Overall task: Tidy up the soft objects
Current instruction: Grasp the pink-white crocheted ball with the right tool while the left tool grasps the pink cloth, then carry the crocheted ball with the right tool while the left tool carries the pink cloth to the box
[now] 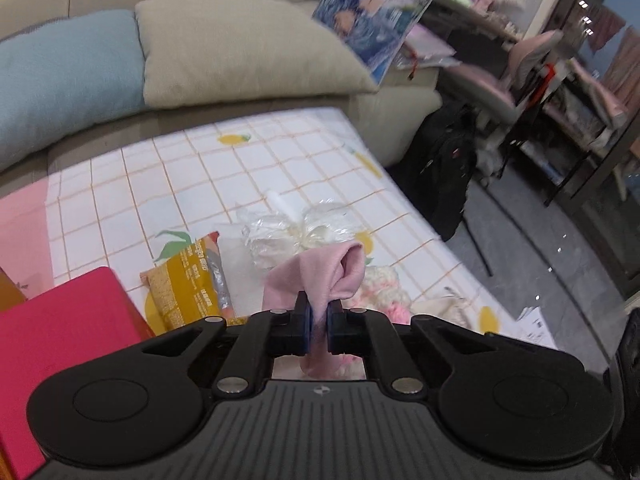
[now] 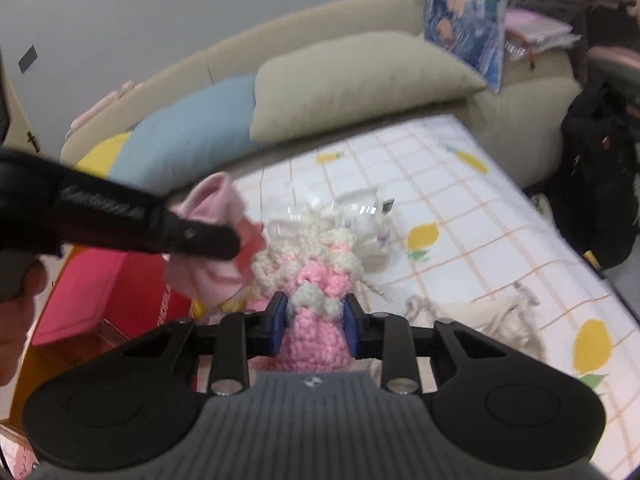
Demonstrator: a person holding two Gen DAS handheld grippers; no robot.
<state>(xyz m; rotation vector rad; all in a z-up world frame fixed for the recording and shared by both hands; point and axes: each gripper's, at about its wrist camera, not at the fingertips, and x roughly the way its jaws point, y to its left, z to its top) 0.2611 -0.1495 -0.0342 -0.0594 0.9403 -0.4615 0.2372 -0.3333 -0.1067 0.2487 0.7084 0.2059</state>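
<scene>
My left gripper (image 1: 319,312) is shut on a pale pink cloth (image 1: 316,276), held above the table with the lemon-print checked cover (image 1: 168,184). The same cloth (image 2: 212,208) and the left gripper's black body show at the left of the right wrist view. My right gripper (image 2: 315,312) is shut on a pink and cream crocheted knit piece (image 2: 316,280), lifted above the table. Part of the knit piece (image 1: 386,284) shows just right of the pink cloth in the left wrist view.
A crumpled clear plastic bag (image 1: 288,232) and a yellow snack packet (image 1: 192,280) lie mid-table. A red box (image 1: 60,328) stands at the left. A cream fringed cloth (image 2: 460,312) lies at the right. Behind is a sofa with blue (image 1: 60,80) and beige (image 1: 248,48) cushions.
</scene>
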